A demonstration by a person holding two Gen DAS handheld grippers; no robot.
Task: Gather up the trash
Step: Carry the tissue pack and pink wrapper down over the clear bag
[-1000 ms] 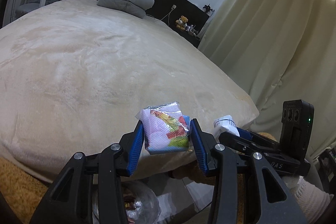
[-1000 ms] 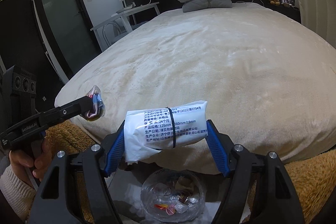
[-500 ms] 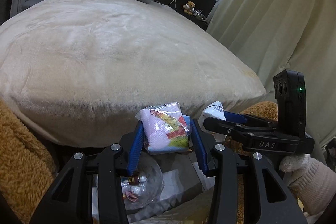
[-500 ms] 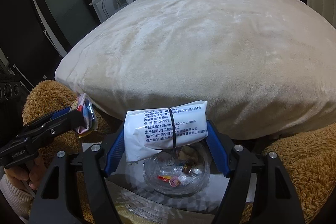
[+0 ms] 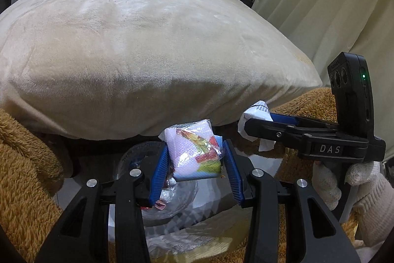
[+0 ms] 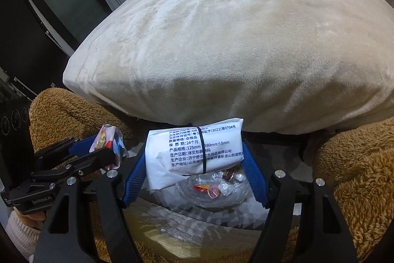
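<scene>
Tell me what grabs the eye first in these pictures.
A big cream bed fills both views. In front, the left gripper pinches a colourful wrapper and the right gripper a white printed packet, both above a clear bag of trash below the bed's edge.

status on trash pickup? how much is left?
Done: some wrappers already lie in the clear bag below. In hand: left tool grips a colourful packet; right tool grips a white pack, both above the bag. Left: drop both in. The bed shows no other trash.
</scene>
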